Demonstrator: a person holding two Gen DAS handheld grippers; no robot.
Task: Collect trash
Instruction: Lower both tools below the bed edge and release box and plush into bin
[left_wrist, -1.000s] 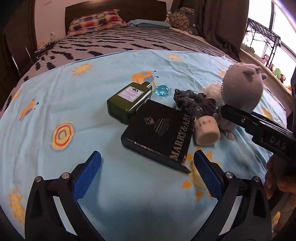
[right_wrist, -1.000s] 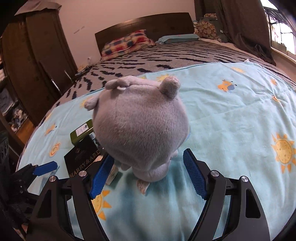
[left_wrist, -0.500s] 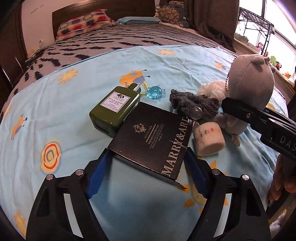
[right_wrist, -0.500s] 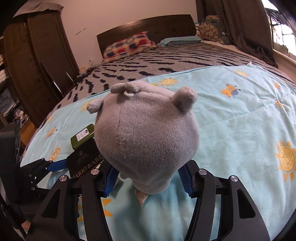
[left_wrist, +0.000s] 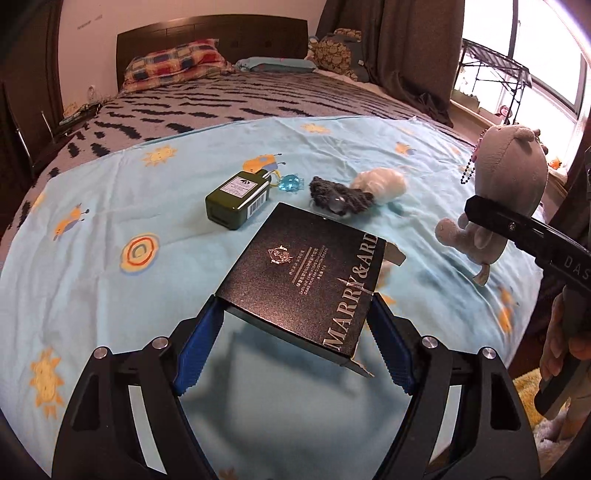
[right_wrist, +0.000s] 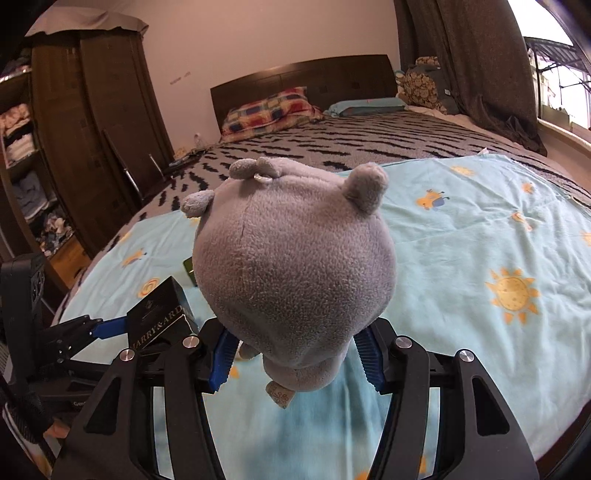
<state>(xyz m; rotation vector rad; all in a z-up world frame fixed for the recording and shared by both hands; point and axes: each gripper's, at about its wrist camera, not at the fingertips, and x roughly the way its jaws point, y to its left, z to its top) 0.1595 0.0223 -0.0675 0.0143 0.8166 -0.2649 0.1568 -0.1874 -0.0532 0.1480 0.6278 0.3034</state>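
My left gripper (left_wrist: 295, 314) is shut on a black box (left_wrist: 303, 273) lettered MARRY&ARD and holds it by its near edge above the light-blue sheet (left_wrist: 110, 295). Both blue pads press on the box's sides. My right gripper (right_wrist: 293, 347) is shut on a grey plush toy (right_wrist: 295, 258), gripped low on its body and held off the bed. The left wrist view shows the plush (left_wrist: 509, 173) at the right, with a bead chain hanging from it. The box (right_wrist: 159, 317) also shows at the left of the right wrist view.
On the sheet lie a green bottle (left_wrist: 236, 199), a blue crystal trinket (left_wrist: 290, 183), a dark scrunchie (left_wrist: 338, 195) and a white bundle (left_wrist: 380, 182). Pillows (left_wrist: 173, 62) and headboard are at the far end, a wardrobe (right_wrist: 92, 129) left, a metal rack (left_wrist: 491, 85) by the window.
The left jaws closed on the black box and raised it off the sheet. The right jaws closed on the plush toy and lifted it clear of the bed.
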